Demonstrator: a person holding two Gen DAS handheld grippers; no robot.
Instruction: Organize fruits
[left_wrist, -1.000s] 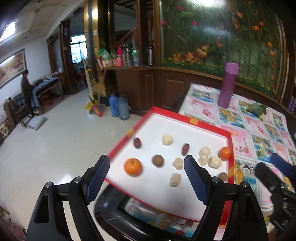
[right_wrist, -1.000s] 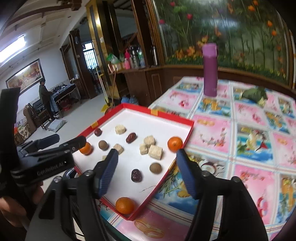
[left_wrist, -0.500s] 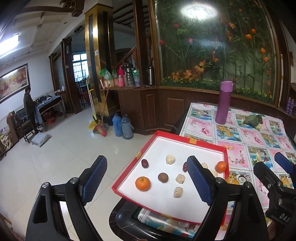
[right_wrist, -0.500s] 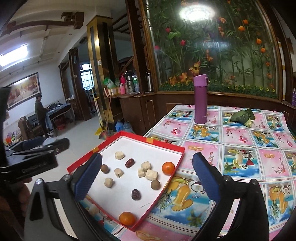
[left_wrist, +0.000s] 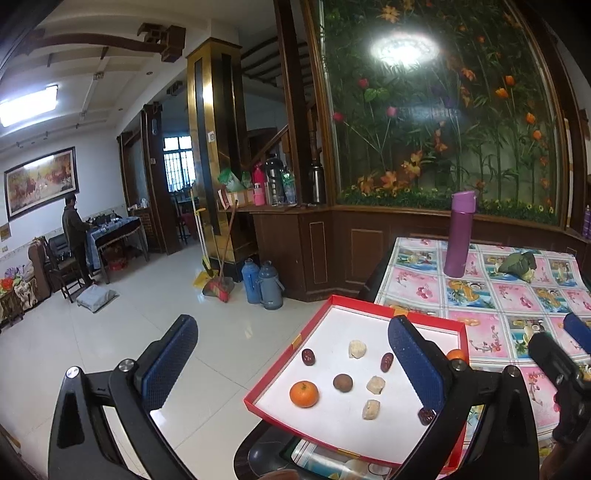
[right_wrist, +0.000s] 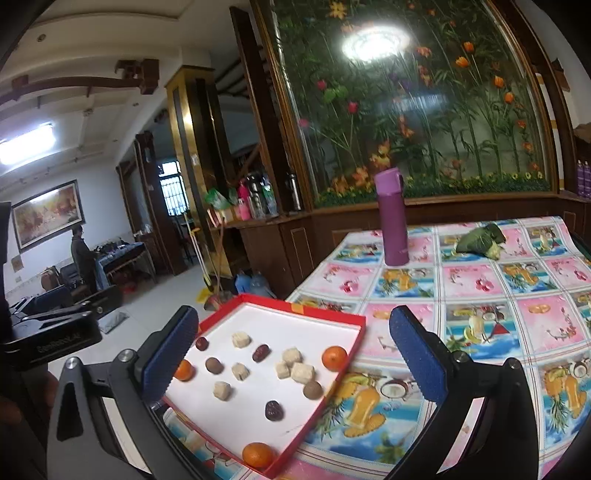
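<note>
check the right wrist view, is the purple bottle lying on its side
No, the purple bottle stands upright on the patterned tablecloth, beyond the red tray.

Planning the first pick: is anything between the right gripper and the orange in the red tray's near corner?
Nothing visible blocks it. The right gripper is open and empty, its jaws having just been opening; the small round orange lies alone in the shallow red cardboard tray, with only the low rim beside it.

White lettering runs along the black body of the left gripper (right_wrist: 51, 345), seen from the right wrist. It is too blurred to read with certainty.
</note>
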